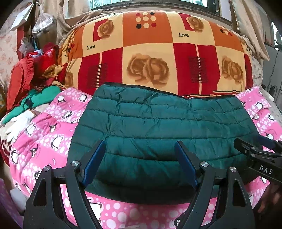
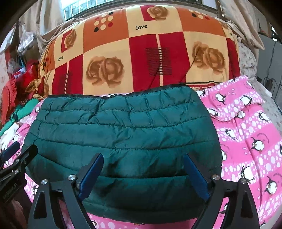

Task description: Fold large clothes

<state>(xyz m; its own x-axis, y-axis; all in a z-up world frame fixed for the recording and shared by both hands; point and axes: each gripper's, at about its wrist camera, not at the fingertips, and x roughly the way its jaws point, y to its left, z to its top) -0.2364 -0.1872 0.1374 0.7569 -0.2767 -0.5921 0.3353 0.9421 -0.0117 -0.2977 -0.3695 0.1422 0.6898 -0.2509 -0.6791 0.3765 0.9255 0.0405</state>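
Daylit window (image 1: pixel 158 3), beige curtains (image 1: pixel 250 21), rose-print quilt (image 1: pixel 149 52)

One jacket (image 1: pixel 158 126), two hand-held grippers (image 1: pixel 141 149)

Daylight enters from the window (image 1: pixel 153 3) at top, blown out white in the right wrist view. Even, soft illumination; faint shadow under the green quilted jacket (image 2: pixel 123 133). Strong fisheye bending, black vignette at corners. Focus sharp centrally, softer toward edges.
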